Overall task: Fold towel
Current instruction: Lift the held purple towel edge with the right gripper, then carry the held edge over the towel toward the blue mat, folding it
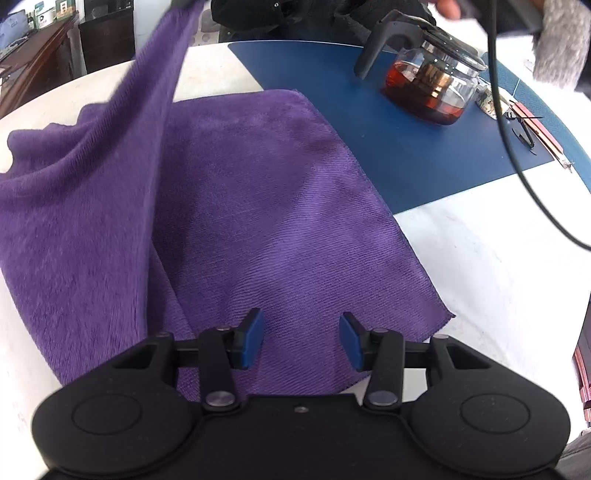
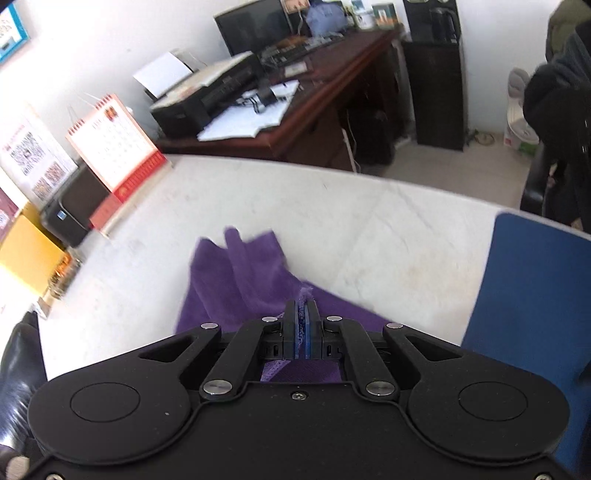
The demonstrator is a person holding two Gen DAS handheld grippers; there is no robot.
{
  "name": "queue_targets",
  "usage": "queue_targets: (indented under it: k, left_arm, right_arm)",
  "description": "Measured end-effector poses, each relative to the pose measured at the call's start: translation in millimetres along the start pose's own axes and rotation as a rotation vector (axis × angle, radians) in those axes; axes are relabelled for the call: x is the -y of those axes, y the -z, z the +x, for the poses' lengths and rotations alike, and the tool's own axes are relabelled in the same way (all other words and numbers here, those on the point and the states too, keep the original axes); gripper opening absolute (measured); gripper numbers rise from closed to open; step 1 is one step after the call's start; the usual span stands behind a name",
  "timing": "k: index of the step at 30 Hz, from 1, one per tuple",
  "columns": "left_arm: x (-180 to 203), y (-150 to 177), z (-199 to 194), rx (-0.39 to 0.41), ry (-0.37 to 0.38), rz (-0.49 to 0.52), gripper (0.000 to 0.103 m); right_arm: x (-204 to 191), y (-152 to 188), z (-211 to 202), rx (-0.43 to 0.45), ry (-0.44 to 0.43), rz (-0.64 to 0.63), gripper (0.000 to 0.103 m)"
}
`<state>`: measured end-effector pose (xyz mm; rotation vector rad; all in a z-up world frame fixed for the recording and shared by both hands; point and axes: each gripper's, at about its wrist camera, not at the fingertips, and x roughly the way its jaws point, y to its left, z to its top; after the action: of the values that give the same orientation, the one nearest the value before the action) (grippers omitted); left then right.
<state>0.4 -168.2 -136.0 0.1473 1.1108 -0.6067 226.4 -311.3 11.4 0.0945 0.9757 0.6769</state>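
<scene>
Left wrist view: the left hand-held gripper (image 1: 301,341), black with blue pads, hovers over the near edge of the purple terry-cloth towel (image 1: 266,206); its jaws stand apart with nothing between them, released; the towel lies on the white marble-patterned desk (image 1: 472,266), its right part flat and its far right corner overlapping the dark blue rectangular mat (image 1: 369,122); the left part of the towel rises off the desk in a taut sheet toward the upper left edge of the view, where its top passes out of view; on the far part of the mat stands a glass teapot with a black handle and lid (image 1: 432,85), holding reddish-brown liquid; a black cable (image 1: 506,140) hangs across the right side of the view; a grey fuzzy sleeve (image 1: 561,44) shows at the far right corner.

Right wrist view: the right hand-held gripper (image 2: 303,325) is clenched on a corner of the purple towel (image 2: 236,280), a tuft of cloth showing above the pressed blue pads; the rest of the towel hangs down and away to the desk (image 2: 351,229); the blue mat (image 2: 532,295) lies at the right; beyond the desk a dark wooden office table (image 2: 317,103) carries a black printer (image 2: 207,96) and a monitor (image 2: 255,26); a red-and-white desk calendar (image 2: 114,147) stands at the far left.
</scene>
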Motion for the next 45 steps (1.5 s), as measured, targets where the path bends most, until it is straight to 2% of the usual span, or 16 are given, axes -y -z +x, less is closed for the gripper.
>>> queue_targets:
  k: [6, 13, 32, 45]
  left_arm:
    - [-2.1, 0.5, -2.4, -0.005, 0.01, -0.012, 0.043]
    - [-3.8, 0.6, -4.7, -0.005, 0.01, -0.009, 0.043]
    - [-5.3, -1.9, -4.8, -0.009, 0.01, -0.012, 0.043]
    - [-8.8, -2.8, -7.1, -0.011, 0.016, -0.024, 0.043]
  right_arm:
    - [-4.0, -12.5, -16.1, 0.033, 0.011, -0.016, 0.003]
    - [17.6, -0.5, -19.6, 0.022, 0.07, 0.028, 0.003]
    - [82.7, 69.1, 36.1, -0.152, 0.195, 0.154, 0.003]
    - [63.0, 66.4, 3.6, -0.106, 0.174, 0.144, 0.003]
